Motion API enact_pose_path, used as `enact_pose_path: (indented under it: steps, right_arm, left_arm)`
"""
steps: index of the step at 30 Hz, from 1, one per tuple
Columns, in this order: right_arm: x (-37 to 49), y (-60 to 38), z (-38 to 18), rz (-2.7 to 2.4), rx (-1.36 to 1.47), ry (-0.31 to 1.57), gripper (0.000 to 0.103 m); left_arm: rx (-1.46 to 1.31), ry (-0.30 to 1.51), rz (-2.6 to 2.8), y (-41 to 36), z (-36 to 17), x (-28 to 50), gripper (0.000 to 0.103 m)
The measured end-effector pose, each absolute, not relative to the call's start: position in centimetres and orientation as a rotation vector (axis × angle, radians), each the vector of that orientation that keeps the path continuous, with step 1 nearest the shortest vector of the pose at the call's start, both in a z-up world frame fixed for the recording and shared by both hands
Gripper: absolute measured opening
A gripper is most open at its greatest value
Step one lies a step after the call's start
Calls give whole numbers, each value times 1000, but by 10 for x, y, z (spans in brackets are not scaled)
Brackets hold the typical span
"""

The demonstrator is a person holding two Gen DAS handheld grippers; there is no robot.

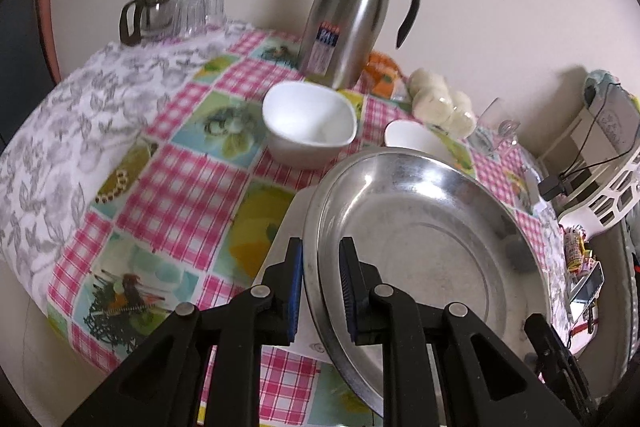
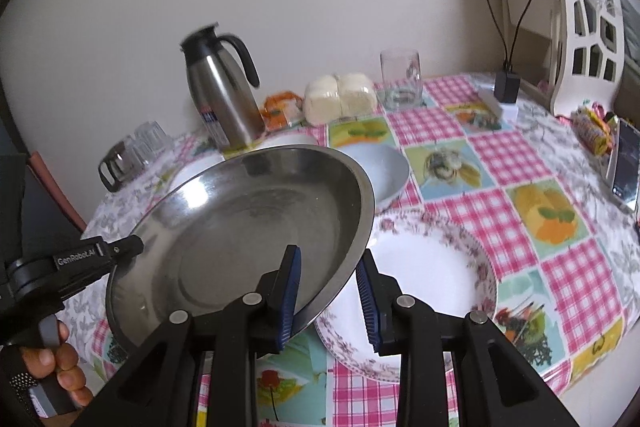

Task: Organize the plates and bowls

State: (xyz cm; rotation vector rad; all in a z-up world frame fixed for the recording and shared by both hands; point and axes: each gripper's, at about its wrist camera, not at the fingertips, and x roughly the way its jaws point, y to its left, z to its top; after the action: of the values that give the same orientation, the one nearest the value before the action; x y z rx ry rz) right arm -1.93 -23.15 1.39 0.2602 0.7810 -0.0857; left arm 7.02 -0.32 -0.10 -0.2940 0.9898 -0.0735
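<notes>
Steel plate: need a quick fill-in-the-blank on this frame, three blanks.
The left gripper is shut on the steel plate at its ___.
On the tablecloth lies a white plate with a ___ border.
The thermos jug has a ___ lid and handle.
Missing: rim; floral; black.

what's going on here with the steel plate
A person holds a gripper in each hand, carrying a steel plate over a flowered plate on the table. The left gripper is shut on the rim; the right gripper straddles the opposite rim, one pad apart from it. Two white bowls wait behind.
</notes>
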Motion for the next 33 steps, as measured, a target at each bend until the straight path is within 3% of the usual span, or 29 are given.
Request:
enact_pose_path:
  steps: [17, 33]
  right_arm:
    - [4, -211, -21, -81, 227, 911, 31]
    - [14, -181, -43, -58, 143, 1012, 33]
  left_arm:
    - [-324, 1065, -10, 15, -22, 83, 18]
    - [-382, 1147, 87, 36, -53, 86, 25]
